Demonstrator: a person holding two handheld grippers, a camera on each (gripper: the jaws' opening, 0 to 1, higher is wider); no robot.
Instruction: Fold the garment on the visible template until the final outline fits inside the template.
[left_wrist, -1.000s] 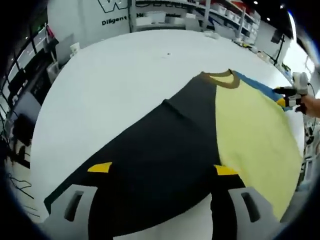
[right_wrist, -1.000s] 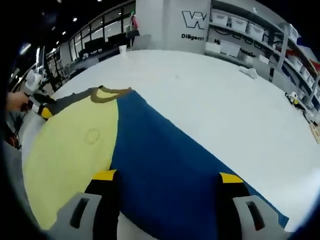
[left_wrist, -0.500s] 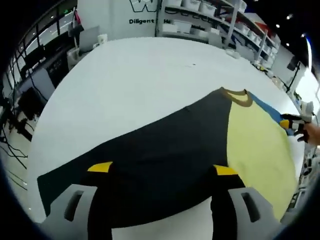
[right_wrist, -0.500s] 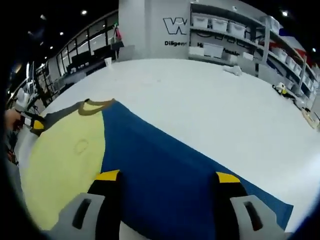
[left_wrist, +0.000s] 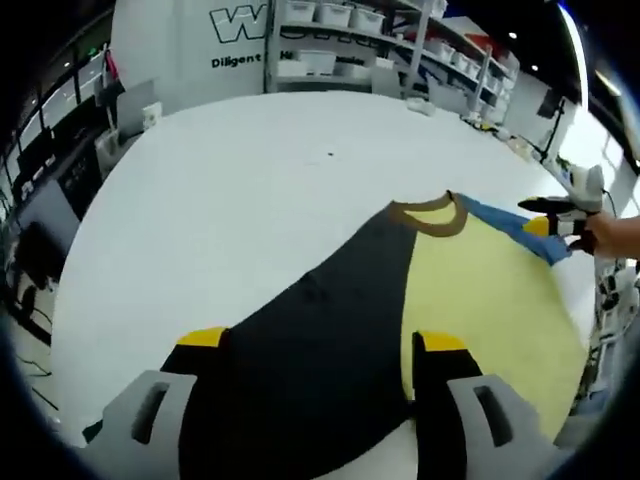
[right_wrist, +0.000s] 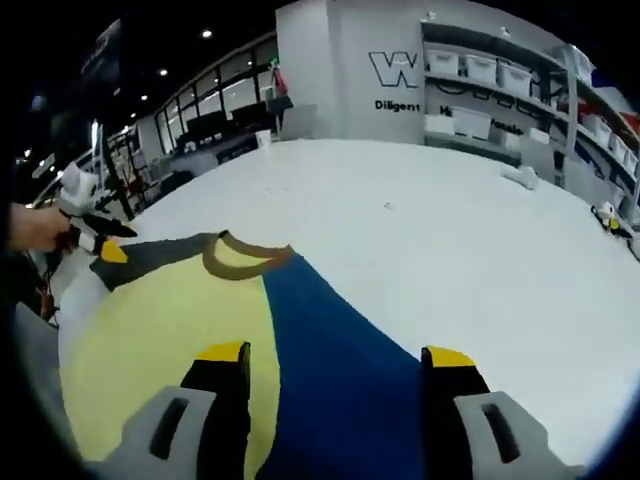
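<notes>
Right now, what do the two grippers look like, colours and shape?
Each gripper has two black jaws tipped with yellow pads, set in pale grey housings with a dark slot in each. The left gripper rises from the bottom of the left gripper view, and the right gripper from the bottom of the right gripper view. Seen from afar, each has a white body and a yellow tip.

Bright ceiling lights give even light with weak shadows, while the fisheye bends and blurs both views' edges.
</notes>
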